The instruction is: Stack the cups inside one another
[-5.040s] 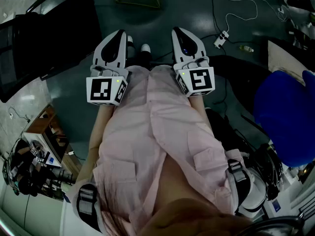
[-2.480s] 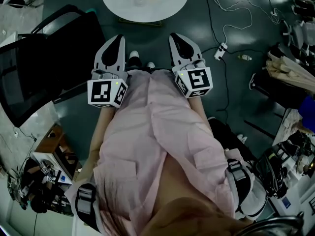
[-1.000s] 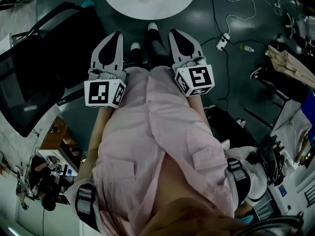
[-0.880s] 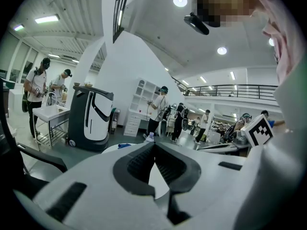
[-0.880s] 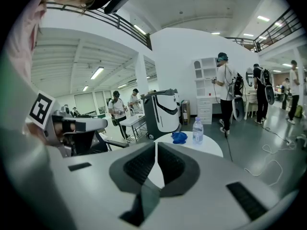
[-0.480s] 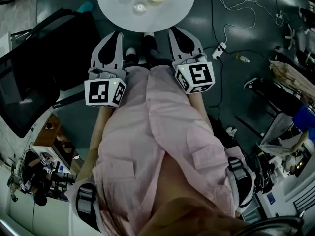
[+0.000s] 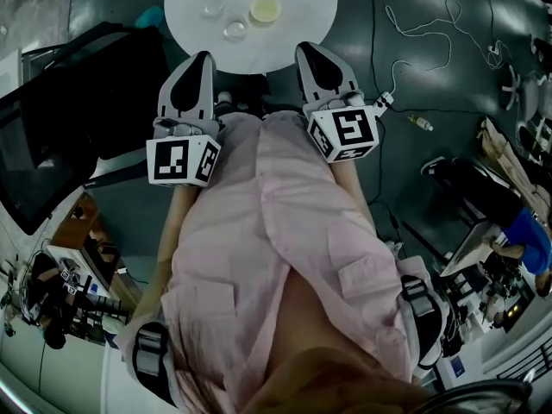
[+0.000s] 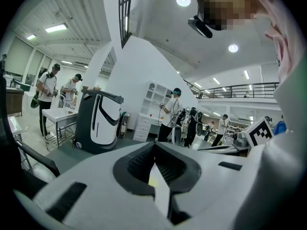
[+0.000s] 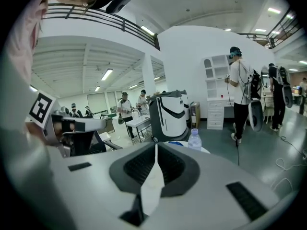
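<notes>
As we stand at the near rim of the round white surface (image 7: pixel 302 20), we hold both claws out ahead of our pink shirt (image 7: pixel 259 231), side by side and apart, their tips lying just at that rim in the head view. The left claw (image 7: pixel 201 59) is closed, its two jaws meeting at the tip with nothing between them. The right claw (image 7: pixel 311 52) is closed and empty in the same way, and each gripper view shows the jaws pressed together along one line. Three cups stand open side up on the surface, beyond the claws and untouched: a yellowish cup (image 7: pixel 265 9) toward the middle, a far clear cup (image 7: pixel 213 9) to its left, and a near clear cup (image 7: pixel 235 30) between those two and closer to us. They sit near one another but apart, none inside another. A clear bottle (image 9: pixel 194 140) shows just past the claw's tip in the right gripper view, by the surface's white rim. A black chair (image 7: pixel 86 93) stands on the left, and a white cable (image 7: pixel 414 24) lies on the floor (image 7: pixel 405 76) to the right.
</notes>
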Action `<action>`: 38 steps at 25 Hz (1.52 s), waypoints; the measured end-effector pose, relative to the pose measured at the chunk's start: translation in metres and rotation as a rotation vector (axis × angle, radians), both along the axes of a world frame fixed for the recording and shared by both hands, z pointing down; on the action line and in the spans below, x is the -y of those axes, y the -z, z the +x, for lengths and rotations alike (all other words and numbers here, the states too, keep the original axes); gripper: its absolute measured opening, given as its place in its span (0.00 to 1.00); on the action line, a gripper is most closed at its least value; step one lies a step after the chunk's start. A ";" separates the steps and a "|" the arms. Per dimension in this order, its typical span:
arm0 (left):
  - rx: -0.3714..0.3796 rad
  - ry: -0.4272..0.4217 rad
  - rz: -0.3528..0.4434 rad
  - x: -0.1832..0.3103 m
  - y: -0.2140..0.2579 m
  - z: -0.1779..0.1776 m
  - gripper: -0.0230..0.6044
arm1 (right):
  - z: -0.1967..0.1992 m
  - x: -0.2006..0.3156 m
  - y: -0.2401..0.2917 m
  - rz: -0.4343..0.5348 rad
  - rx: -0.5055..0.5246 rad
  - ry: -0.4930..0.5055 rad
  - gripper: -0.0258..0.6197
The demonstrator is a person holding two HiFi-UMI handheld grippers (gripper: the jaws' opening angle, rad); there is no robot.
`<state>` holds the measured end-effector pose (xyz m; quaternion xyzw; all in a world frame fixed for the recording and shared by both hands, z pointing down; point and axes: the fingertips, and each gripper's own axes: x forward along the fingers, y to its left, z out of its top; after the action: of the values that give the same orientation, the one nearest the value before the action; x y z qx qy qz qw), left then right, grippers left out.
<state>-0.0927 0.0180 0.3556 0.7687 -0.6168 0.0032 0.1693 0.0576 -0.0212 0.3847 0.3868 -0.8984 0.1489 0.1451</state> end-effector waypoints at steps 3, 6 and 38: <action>0.002 0.027 0.001 0.007 0.000 0.004 0.06 | 0.005 0.012 0.000 0.006 0.007 0.017 0.09; -0.001 0.052 -0.008 0.014 -0.001 0.010 0.06 | 0.012 0.023 -0.001 0.005 0.014 0.032 0.09; -0.064 -0.089 -0.050 0.041 -0.007 -0.002 0.06 | -0.029 0.023 -0.012 -0.037 -0.062 0.051 0.09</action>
<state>-0.0950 -0.0232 0.3626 0.7907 -0.5759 0.0015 0.2079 0.0290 -0.0437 0.3964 0.3654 -0.9002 0.1496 0.1837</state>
